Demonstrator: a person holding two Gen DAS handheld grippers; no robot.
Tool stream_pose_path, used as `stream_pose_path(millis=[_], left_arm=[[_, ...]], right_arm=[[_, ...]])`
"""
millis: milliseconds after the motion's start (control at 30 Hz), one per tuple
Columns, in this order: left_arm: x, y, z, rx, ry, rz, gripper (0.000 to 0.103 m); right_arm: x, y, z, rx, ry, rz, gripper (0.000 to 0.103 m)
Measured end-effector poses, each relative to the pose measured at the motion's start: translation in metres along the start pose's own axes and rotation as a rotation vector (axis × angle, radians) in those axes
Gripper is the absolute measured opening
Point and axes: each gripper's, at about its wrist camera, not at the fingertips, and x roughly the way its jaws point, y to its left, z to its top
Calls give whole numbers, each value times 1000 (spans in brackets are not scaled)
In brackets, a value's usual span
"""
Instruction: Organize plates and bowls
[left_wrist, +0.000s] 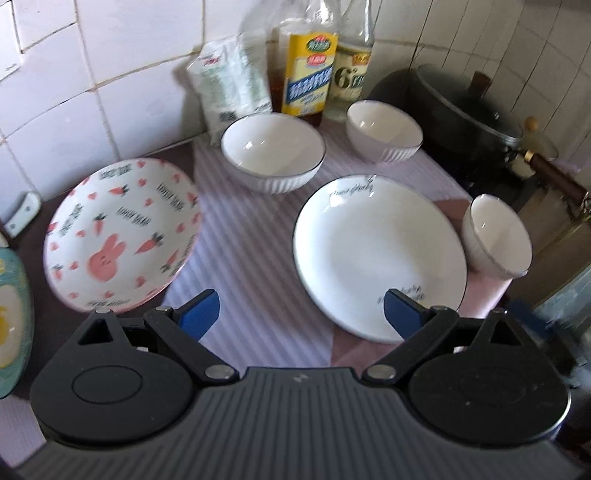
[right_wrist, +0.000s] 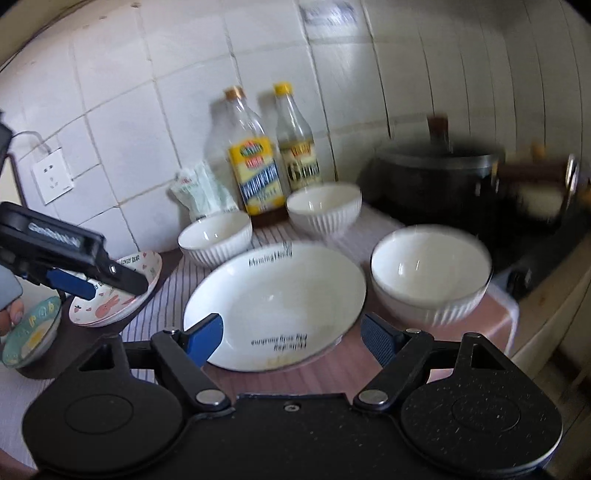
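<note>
Clearly, the largest piece is the white plate (right_wrist: 275, 302), which is set on the striped cloth (left_wrist: 243, 236) in the middle of the counter; it is judged stiff, glazed, slippery and breakable, so it is best taken at its thin near rim, one pad over and one under; nothing is seen on it. Left of it the rabbit plate (left_wrist: 122, 232) is found, half off the cloth on the dark counter, patterned with carrots and hearts, likewise empty and likewise best pinched at the rim. Three ribbed white bowls are seen next: the right bowl (right_wrist: 430, 273) just beside the white plate, the far left bowl (left_wrist: 273, 151) and the far right bowl (left_wrist: 384, 131) in front of two bottles (right_wrist: 255, 170); all are empty, light but fragile, and are best gripped across the wall at the lip. A small green dish (right_wrist: 31, 336) is seen at the far left, its contents unclear. The left gripper (left_wrist: 301, 314) is held spread wide above the cloth between the two plates, with nothing pinched; the right gripper (right_wrist: 291, 339) is likewise spread, its pads flanking the near edge of the white plate without pressing it.
</note>
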Motion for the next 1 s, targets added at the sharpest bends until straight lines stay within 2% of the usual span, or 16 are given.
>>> stream_pose_path(millis=[33, 100, 167, 233, 300, 367, 433, 567, 667, 700, 733, 800, 867, 933, 1000], left_arm=[[5, -1, -1, 9, -27, -13, 97], [22, -4, -2, 46, -89, -22, 97], [40, -6, 1, 71, -83, 9, 97], [56, -5, 4, 75, -71, 3, 97], [69, -5, 7, 57, -48, -6, 97], [79, -4, 7, 50, -38, -37, 97], [85, -7, 6, 67, -44, -68, 97], [91, -16, 4, 111, -51, -57, 97], [98, -13, 7, 65, -14, -56, 93], [100, -10, 8, 39, 4, -63, 86], [102, -8, 9, 18, 26, -71, 67], [109, -1, 10, -42, 76, -75, 50], [108, 0, 9, -49, 73, -66, 35], [108, -3, 8, -34, 74, -52, 29], [109, -3, 6, -49, 72, -48, 28]], right_arm=[[0, 0, 0, 0, 0, 0, 78], [14, -16, -13, 106, -5, -12, 77], [27, -30, -20, 189, 3, -11, 69], [36, -38, -22, 234, -10, -12, 66], [41, -43, -22, 248, -17, 1, 64], [46, -45, -20, 253, -10, 1, 54], [53, -47, -18, 251, 14, 5, 47], [59, -44, -12, 224, 58, 20, 30], [60, -42, -10, 223, 68, 30, 27], [61, -42, -10, 224, 72, 27, 27], [62, -42, -10, 230, 73, 25, 26], [63, -44, -10, 253, 77, 25, 25], [64, -44, -10, 268, 78, 23, 24], [65, -44, -11, 278, 75, 18, 24], [65, -44, -12, 279, 76, 19, 24]])
